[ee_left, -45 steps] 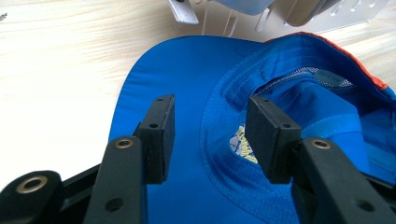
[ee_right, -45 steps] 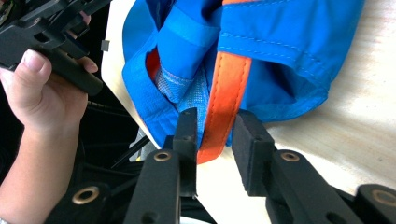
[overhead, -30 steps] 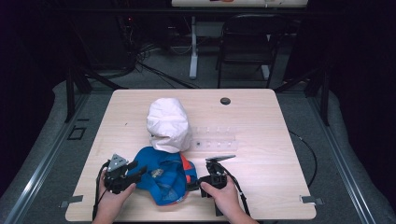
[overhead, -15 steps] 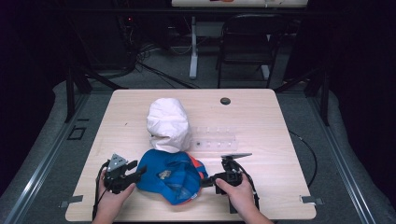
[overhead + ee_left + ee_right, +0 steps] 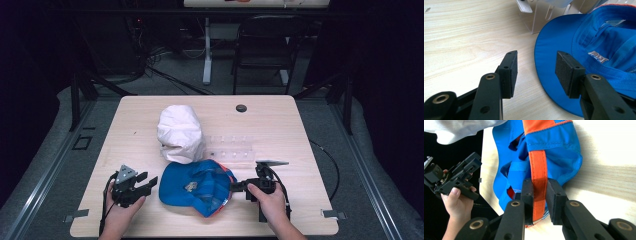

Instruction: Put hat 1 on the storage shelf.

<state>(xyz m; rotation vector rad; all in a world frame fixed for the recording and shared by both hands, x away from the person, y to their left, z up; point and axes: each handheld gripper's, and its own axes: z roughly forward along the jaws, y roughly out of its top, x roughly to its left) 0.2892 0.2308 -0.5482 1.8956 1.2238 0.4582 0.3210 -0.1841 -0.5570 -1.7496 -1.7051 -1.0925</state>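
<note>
A blue cap [image 5: 197, 186] lies upside down near the table's front edge, its inside and label facing up. My right gripper [image 5: 235, 187] is at the cap's right side. In the right gripper view it [image 5: 539, 192] is shut on the cap's orange strap [image 5: 537, 165]. My left gripper [image 5: 149, 182] rests just left of the cap, apart from it. In the left gripper view it [image 5: 536, 71] stands open, with bare wood between the pads, and the blue brim [image 5: 551, 45] lies close to the right pad.
A white cap [image 5: 179, 132] sits on a stand behind the blue one. A clear plastic holder [image 5: 232, 147] lies to its right. A small black disc [image 5: 241, 108] is at the table's far edge. The table's front edge [image 5: 200, 232] is close to both hands.
My right gripper has moved to the right with the cap's strap in it, and the blue cap has slid and spread that way. The left gripper has stayed put.
</note>
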